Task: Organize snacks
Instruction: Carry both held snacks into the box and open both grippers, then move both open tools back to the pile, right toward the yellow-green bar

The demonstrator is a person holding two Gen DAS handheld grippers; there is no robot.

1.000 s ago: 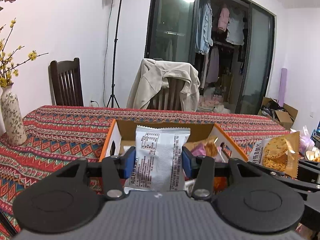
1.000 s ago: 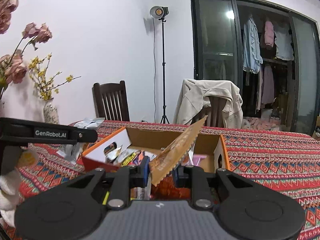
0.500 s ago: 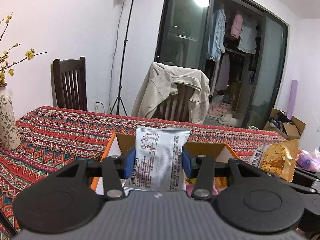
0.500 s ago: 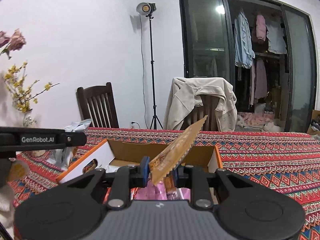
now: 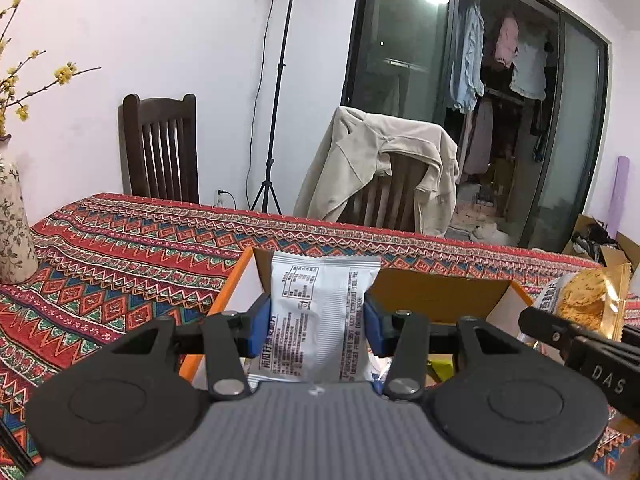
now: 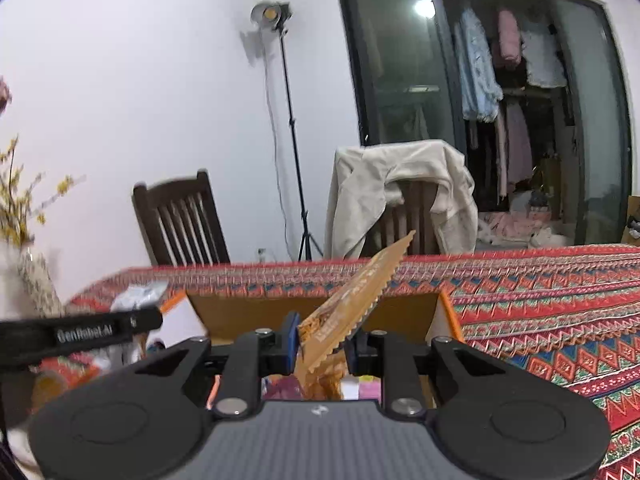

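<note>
My left gripper (image 5: pixel 318 330) is shut on a white snack packet (image 5: pixel 320 312) with black print, held upright over the near part of an open cardboard box (image 5: pixel 436 294) with orange edges. My right gripper (image 6: pixel 322 346) is shut on a golden-orange snack bag (image 6: pixel 352 312) that tilts up to the right, also above the box (image 6: pixel 280 312). The same bag (image 5: pixel 588 300) shows at the right edge of the left wrist view. Several snacks lie inside the box, mostly hidden behind the grippers.
The table wears a red patterned cloth (image 5: pixel 120 256). A flowered vase (image 5: pixel 14 232) stands at the left. Behind the table are a dark wooden chair (image 5: pixel 162 148), a chair draped with a beige jacket (image 5: pixel 384 176) and a light stand (image 5: pixel 276 120).
Both grippers have moved forward over the box while keeping their packets. The box now fills the lower view and its inside is mostly hidden behind the fingers.
</note>
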